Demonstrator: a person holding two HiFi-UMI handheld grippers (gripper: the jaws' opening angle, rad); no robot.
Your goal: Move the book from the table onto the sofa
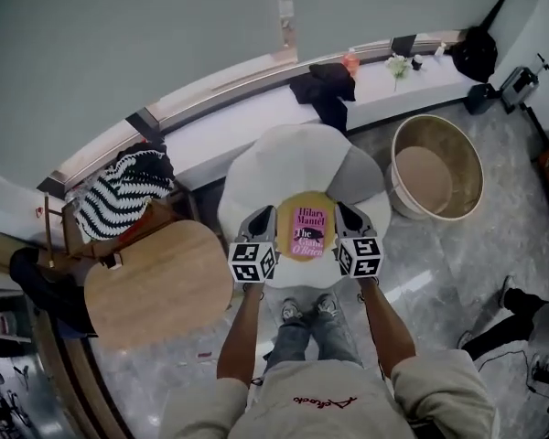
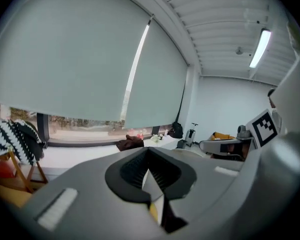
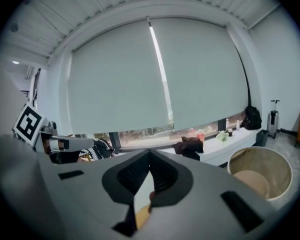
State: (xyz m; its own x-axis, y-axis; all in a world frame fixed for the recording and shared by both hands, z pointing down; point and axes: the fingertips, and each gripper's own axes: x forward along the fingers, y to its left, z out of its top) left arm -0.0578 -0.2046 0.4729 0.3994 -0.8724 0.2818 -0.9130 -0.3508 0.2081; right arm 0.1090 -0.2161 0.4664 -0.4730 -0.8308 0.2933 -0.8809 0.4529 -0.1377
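Blinds [image 1: 165,26], pale and drawn down, cover the long curved window, and a white ledge [image 1: 238,126] runs under them. Grey marbled floor [image 1: 439,273] spreads below. On it, in front of the ledge, stands the sofa [image 1: 284,154], a white rounded seat with a grey cushion [image 1: 352,176] on its right side. Left of the sofa is the worktop [image 1: 156,282], a rounded wooden table. Right of the sofa sits a round tan tub [image 1: 435,131].

A black-and-white striped cloth [image 1: 119,190] hangs over a chair behind the worktop. A dark garment [image 1: 325,88] is draped over the ledge, and a black bag [image 1: 476,53] lies at the ledge's far right end.

The person stands at the sofa's near edge with both forearms stretched forward. Between the two grippers is the book [image 1: 306,227], cover up, yellow with a pink panel. It is held in the air, off the worktop, and in the head view it lies over the near part of the sofa.

The left gripper [image 1: 265,219] has the book's left edge. In the left gripper view its jaws are pinched tight, with a thin pale and yellow sliver of the book between the pads. The right gripper [image 1: 348,216] has the book's right edge. The right gripper view shows the same tight pinch on a pale and yellow strip of the book.
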